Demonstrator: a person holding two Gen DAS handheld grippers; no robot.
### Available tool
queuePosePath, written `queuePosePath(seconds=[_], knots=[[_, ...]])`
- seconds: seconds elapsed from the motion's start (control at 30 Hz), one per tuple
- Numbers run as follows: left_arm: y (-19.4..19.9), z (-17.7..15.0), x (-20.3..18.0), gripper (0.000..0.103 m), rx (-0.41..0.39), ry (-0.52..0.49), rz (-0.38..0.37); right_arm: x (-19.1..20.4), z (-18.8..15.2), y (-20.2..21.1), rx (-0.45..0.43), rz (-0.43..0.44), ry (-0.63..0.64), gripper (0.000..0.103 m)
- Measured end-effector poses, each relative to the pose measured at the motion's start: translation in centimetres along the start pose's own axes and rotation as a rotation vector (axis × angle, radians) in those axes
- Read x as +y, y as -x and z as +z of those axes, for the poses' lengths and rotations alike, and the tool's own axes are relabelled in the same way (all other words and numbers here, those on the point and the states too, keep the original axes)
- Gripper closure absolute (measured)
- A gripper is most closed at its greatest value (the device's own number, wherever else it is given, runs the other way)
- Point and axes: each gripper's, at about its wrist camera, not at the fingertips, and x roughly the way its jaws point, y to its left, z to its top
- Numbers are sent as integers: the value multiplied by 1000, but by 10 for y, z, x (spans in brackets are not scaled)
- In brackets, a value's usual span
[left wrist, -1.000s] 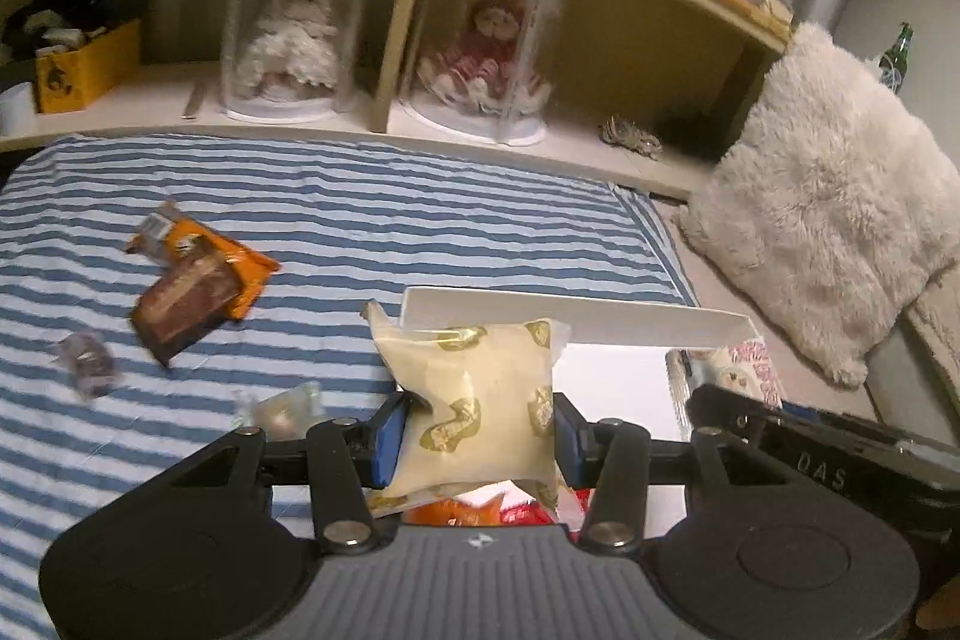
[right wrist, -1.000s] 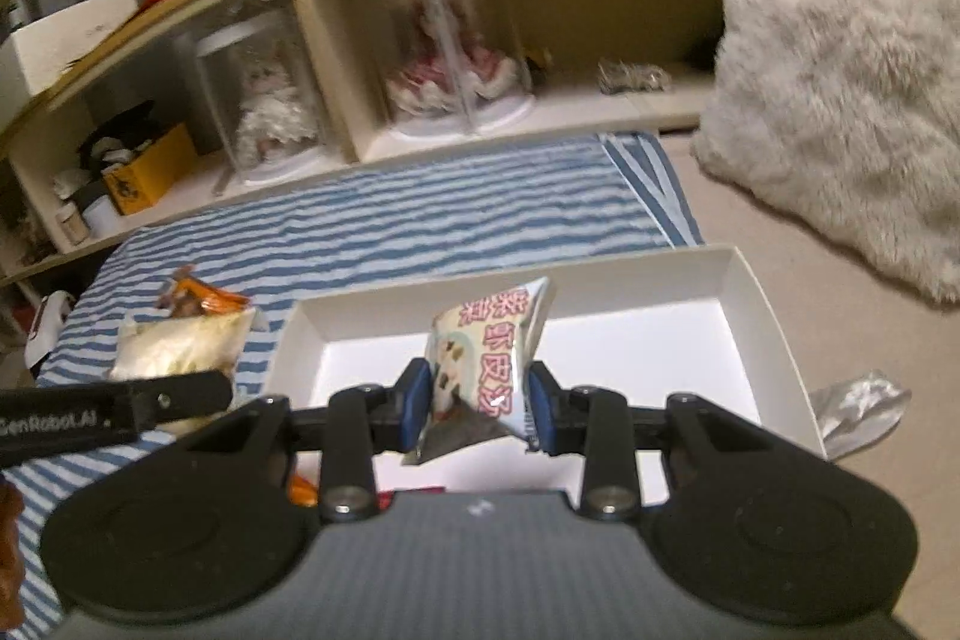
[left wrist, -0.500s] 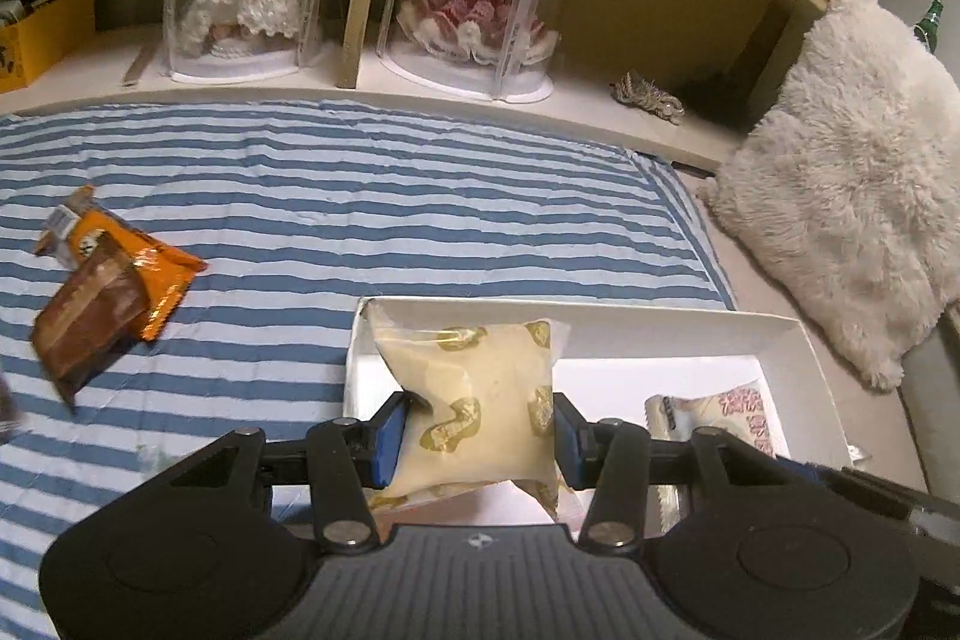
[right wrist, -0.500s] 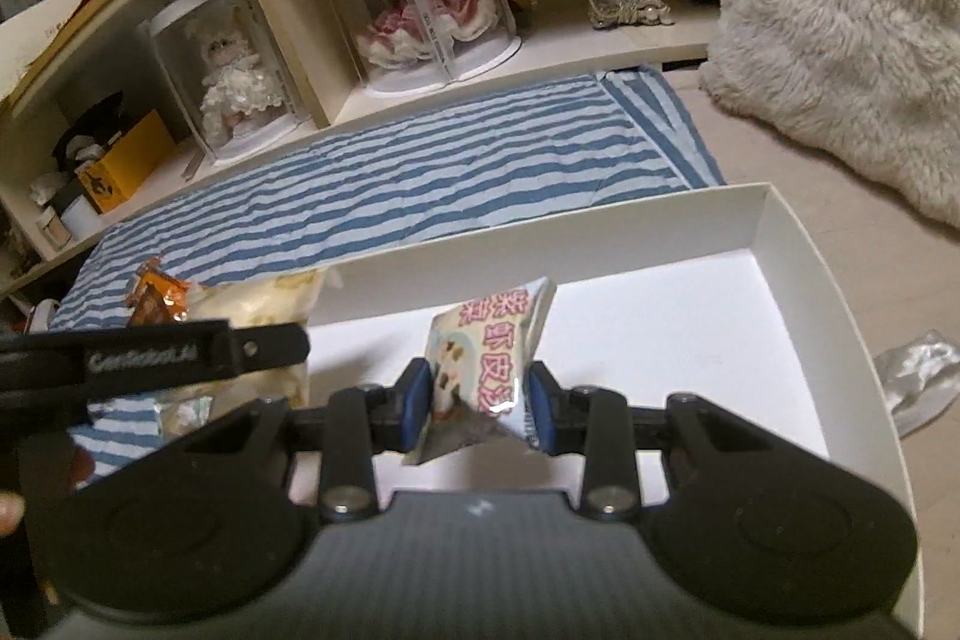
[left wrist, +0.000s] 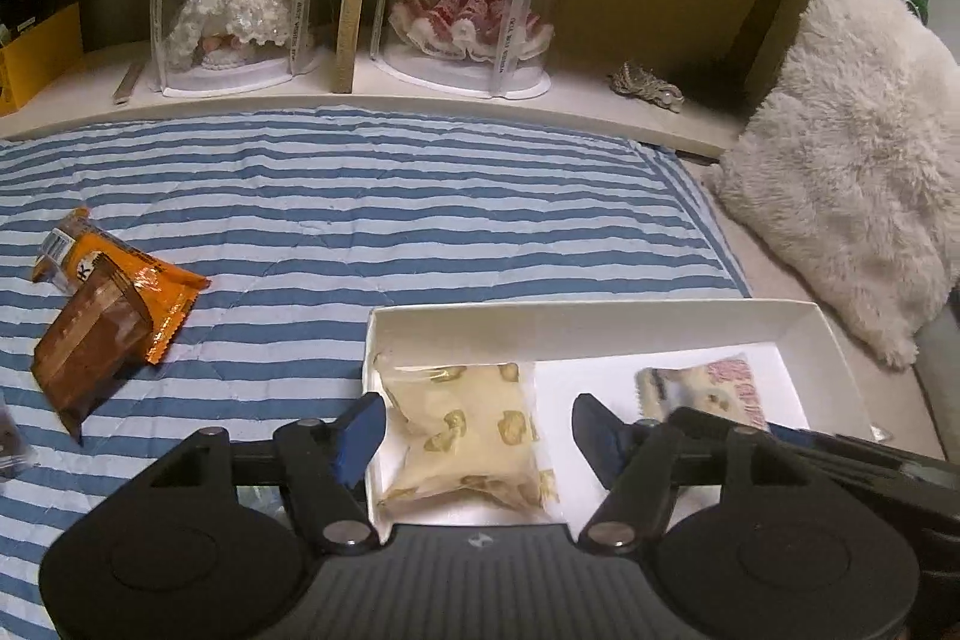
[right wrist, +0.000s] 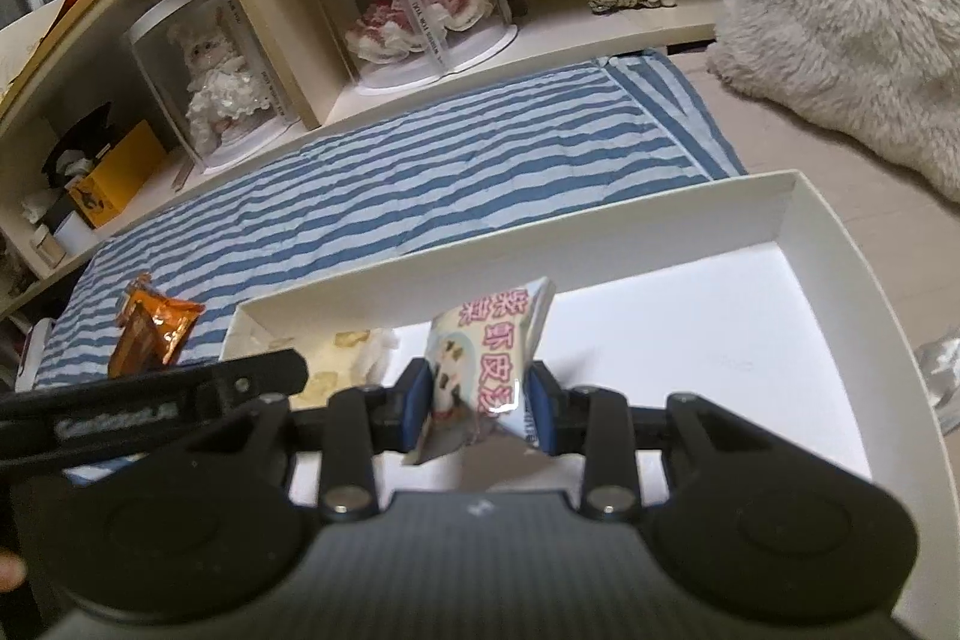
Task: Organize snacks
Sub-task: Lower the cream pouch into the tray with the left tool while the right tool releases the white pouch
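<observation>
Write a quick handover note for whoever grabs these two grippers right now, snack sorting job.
Left gripper: open, hovering above the cream plastic packet with gold print, which lies at the left end of the white cardboard box.
Right gripper: shut on the small white packet with pink lettering, held over the box floor.
Done: cream packet is in the box.
Left: let go of the pink-lettered packet, then fetch the orange foil packet and the brown wrapper overlapping it on the blue striped blanket.
</observation>
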Motion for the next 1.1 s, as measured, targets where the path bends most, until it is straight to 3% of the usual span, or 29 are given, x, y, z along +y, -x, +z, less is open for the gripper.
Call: queuePosePath(seconds=[0.07,0.13,0.23,0.53,0.8,1.1], knots=[[6,-1,0,30,-5,-9,19,0,0,-2,-14,25,-13,57],[11,-2,1,28,-11,-27,45,-1,2,-3,-24,36,-38,44],[16,-5,5,28,2,-38,66,-2,3,-3,-11,4,-46,33],[15,-12,19,27,46,5,106,3,-2,10,16,-50,29,30],[-5,-4,25,27,46,18,193,-3,-3,18,24,-81,22,30],[-24,-7,19,27,84,-19,200,-7,-5,9,45,-104,20,30]])
